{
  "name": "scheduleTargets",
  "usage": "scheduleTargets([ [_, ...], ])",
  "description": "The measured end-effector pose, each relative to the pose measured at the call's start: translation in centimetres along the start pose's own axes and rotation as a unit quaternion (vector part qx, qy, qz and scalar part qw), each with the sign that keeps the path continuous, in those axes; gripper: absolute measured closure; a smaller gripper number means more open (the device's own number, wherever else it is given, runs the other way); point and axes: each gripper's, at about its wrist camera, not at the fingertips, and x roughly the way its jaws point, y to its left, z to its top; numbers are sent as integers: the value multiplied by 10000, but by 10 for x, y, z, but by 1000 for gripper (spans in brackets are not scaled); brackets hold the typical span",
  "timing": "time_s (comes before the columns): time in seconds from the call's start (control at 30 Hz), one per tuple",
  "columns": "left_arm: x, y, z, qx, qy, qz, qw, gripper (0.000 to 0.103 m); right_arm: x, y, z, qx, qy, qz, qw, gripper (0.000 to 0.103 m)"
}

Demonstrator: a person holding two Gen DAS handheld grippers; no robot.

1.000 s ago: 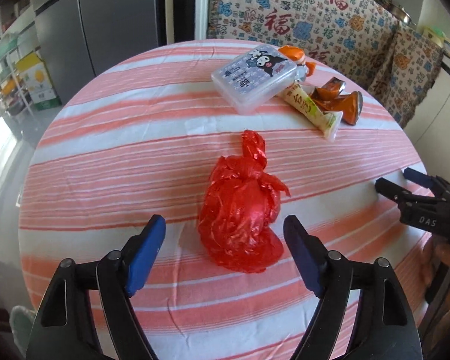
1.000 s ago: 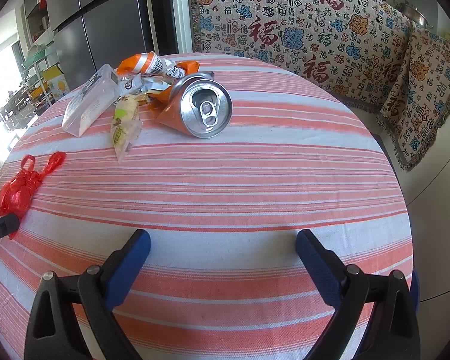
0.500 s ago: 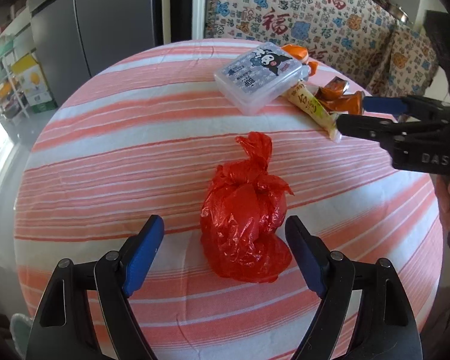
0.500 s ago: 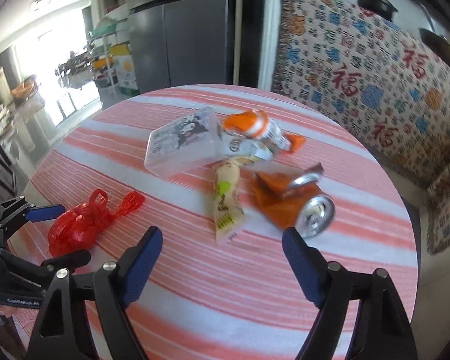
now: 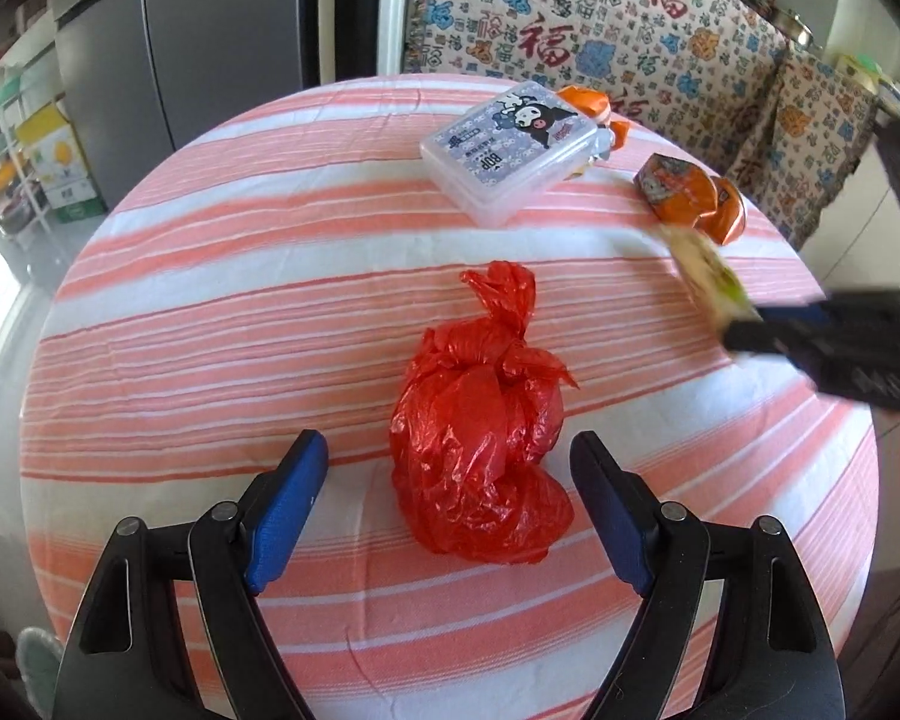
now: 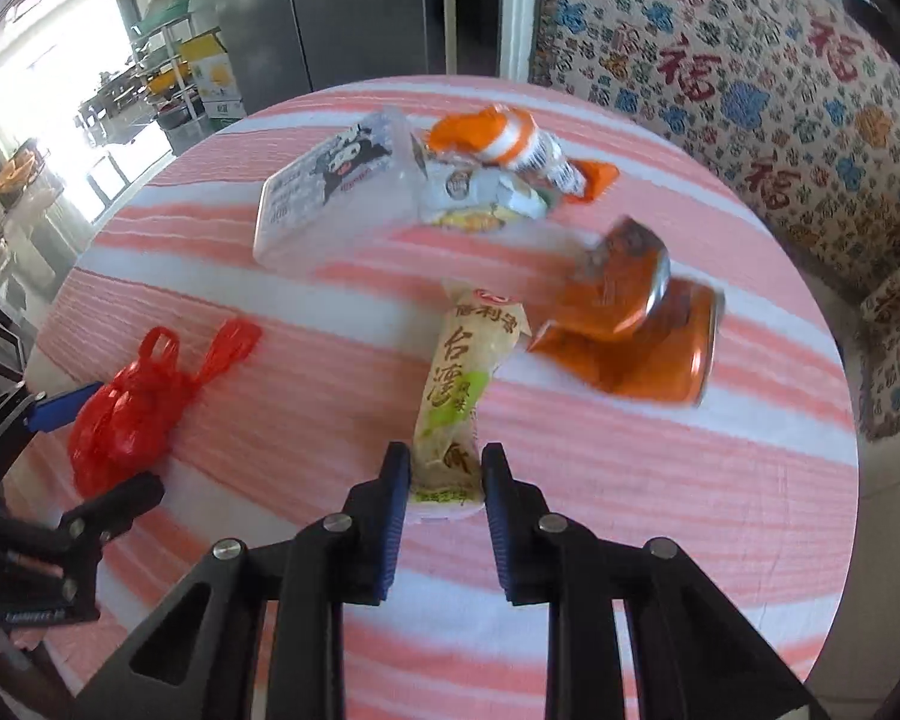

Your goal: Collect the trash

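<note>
Right claw (image 6: 444,483) clamped on near end of the snack wrapper (image 6: 459,396), which lies on the striped worktop (image 6: 720,480) just beside the crushed orange can (image 6: 636,324). Left claw (image 5: 450,516) spread wide apart, one finger either side of the red bag (image 5: 480,444), not touching it. Clear plastic box (image 5: 507,150) beyond the red bag, well apart.

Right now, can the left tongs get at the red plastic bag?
Probably yes. The left tongs stand open, one finger on each side of the red plastic bag, with nothing in the way on the striped tablecloth.
</note>
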Motion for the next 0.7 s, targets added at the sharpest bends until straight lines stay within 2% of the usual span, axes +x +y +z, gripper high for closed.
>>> scheduleTargets([
  [0.07, 0, -2, -2, 46, 30, 17, 10000, 17, -14, -3, -26, 134, 182, 127, 9997, 78],
  [0.17, 3, -8, -7, 229, 90, 114, 9996, 8, -25, -5, -58, 180, 389, 171, 9989, 77],
  [0.23, 6, -16, -10, 474, 128, 283, 9984, 4, -26, -9, -69, 243, 470, 201, 9984, 75],
  [0.27, 6, -20, -12, 563, 95, 356, 9977, 4, -27, -10, -71, 246, 430, 167, 9986, 68],
  [0.3, 5, -20, -12, 540, 106, 295, 9980, 4, -29, -13, -72, 257, 393, 152, 9988, 57],
  [0.37, 2, -18, -12, 479, 94, 165, 9987, 4, -35, -20, -71, 400, 306, 187, 9986, 47],
  [0.43, -4, -10, -12, 350, 58, -22, 9994, 4, -42, -29, -70, 629, 225, 309, 9973, 45],
  [0.6, -29, 12, -8, -18, -312, -467, 9984, 4, -55, -43, -60, 1024, 84, 432, 9938, 45],
  [0.7, -35, 19, -3, -87, -432, -656, 9969, 4, -56, -36, -51, 967, 51, 448, 9943, 45],
])
